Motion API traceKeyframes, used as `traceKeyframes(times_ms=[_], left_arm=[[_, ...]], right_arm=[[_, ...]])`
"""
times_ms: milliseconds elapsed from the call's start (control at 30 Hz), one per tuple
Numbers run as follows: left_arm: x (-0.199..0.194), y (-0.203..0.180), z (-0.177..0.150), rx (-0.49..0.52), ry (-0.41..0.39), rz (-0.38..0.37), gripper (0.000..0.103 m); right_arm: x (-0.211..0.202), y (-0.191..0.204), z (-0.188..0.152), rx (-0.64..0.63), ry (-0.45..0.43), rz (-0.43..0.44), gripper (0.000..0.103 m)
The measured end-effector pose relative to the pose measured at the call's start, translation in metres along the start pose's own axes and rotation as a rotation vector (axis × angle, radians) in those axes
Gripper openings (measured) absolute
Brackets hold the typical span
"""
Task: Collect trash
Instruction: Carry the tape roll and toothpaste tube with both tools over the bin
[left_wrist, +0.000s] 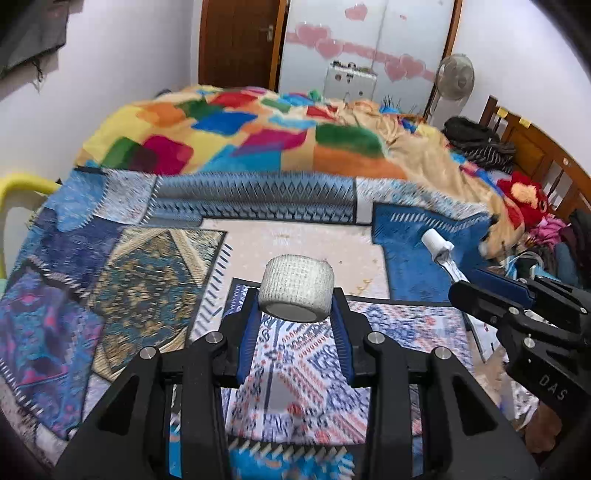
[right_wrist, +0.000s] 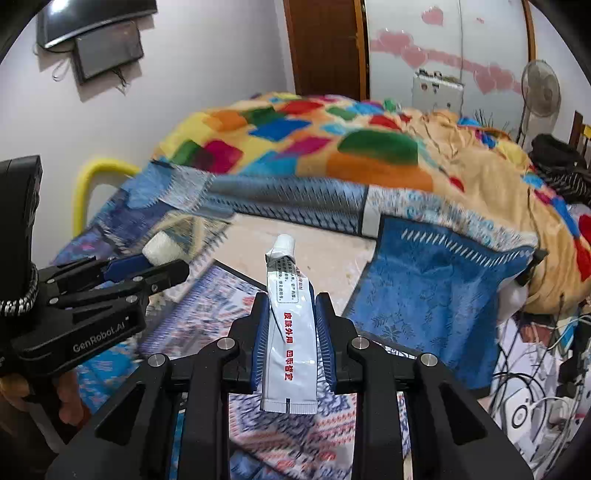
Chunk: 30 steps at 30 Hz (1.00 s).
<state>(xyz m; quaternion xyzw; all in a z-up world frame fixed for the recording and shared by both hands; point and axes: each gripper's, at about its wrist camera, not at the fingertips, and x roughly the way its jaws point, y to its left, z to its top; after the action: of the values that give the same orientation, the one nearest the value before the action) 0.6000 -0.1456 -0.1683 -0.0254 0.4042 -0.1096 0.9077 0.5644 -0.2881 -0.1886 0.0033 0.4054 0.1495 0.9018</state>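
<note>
Grippers both grasp: left hand-held gripper (left_wrist: 295, 306) clamps bandage roll (left_wrist: 295, 286); right hand-held gripper (right_wrist: 290, 314) pinches ointment tube (right_wrist: 290, 332).

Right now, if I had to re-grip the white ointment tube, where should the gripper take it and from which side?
Probably as the right gripper holds it now: across the flat middle of the ointment tube, coming from the crimped tail end with the cap pointing forward. The body is flattened, so the pads sit on its narrow edges; the round cap would likely slip, and the creased neck looks weak.
</note>
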Motion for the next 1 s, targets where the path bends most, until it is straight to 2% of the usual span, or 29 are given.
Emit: traceKeyframes(times_ms=[233, 467, 767, 1000], left_arm=[[-0.093, -0.007, -0.008, 0.007, -0.072, 0.029, 0.037], [-0.185, 0.004, -0.031, -0.009, -0.143, 0.082, 0.037], [-0.290, 0.035, -0.082, -0.065, -0.226, 0.149, 0.037], [-0.352, 0.068, -0.132, -0.129, -0.269, 0.199, 0.037]], right_arm=[[-0.070, 0.037, 0.007, -0.042, -0.069, 0.024, 0.023], [-0.127, 0.081, 0.001, -0.094, -0.125, 0.071, 0.023], [-0.186, 0.148, -0.021, -0.169, -0.185, 0.147, 0.023], [-0.206, 0.199, -0.046, -0.226, -0.187, 0.216, 0.023]])
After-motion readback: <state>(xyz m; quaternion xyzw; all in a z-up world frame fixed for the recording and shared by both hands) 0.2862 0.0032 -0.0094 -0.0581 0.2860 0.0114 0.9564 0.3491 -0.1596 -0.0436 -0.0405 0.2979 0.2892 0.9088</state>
